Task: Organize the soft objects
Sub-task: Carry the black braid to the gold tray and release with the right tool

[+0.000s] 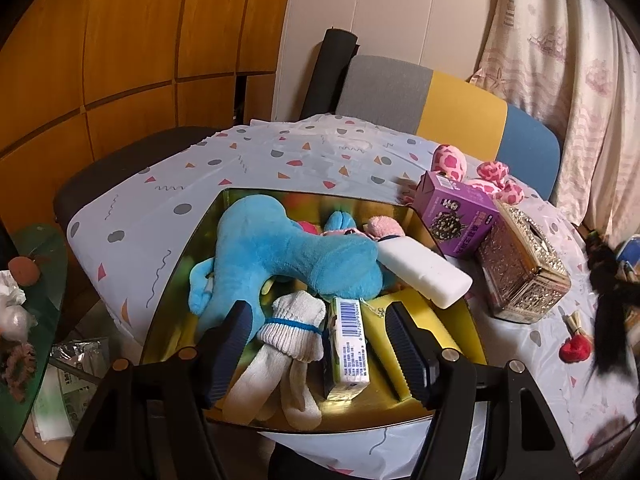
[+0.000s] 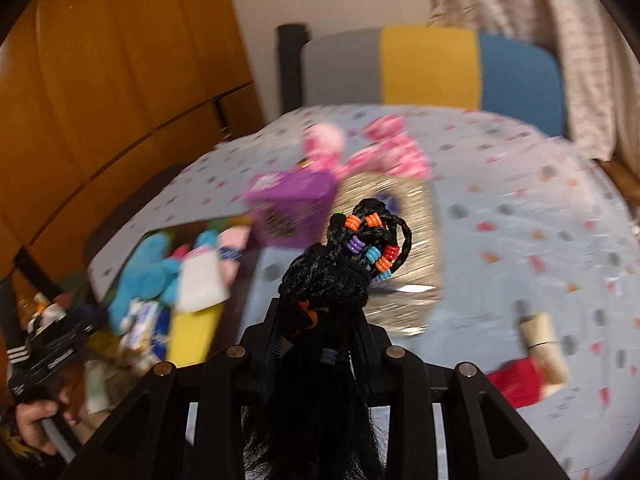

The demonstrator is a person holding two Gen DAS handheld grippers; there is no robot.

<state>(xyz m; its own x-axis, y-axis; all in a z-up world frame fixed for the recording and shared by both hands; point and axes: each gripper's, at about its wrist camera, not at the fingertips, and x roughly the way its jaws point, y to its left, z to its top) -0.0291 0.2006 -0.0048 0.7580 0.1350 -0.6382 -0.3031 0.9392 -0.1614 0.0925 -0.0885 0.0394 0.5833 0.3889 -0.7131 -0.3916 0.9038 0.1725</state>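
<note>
A gold tray (image 1: 312, 200) on the patterned tablecloth holds a blue plush toy (image 1: 280, 252), rolled white socks (image 1: 292, 328), a small carton with a barcode (image 1: 348, 348) and a white bar (image 1: 424, 272). My left gripper (image 1: 320, 344) hovers open over the tray's near end, its fingers on either side of the socks and the carton. My right gripper (image 2: 316, 332) is shut on a black braided hairpiece with coloured beads (image 2: 340, 276), out to the right of the tray; in the left wrist view the hairpiece (image 1: 608, 300) is a dark blur. A pink spotted plush (image 1: 452, 160) lies behind the tray.
A purple box (image 1: 456, 216) and an ornate metallic tissue box (image 1: 524, 268) stand right of the tray. A red tassel with a pale top (image 2: 520, 380) lies near the right edge. A grey, yellow and blue chair (image 1: 460, 104) backs the table. A hand (image 2: 32, 420) holds the left gripper.
</note>
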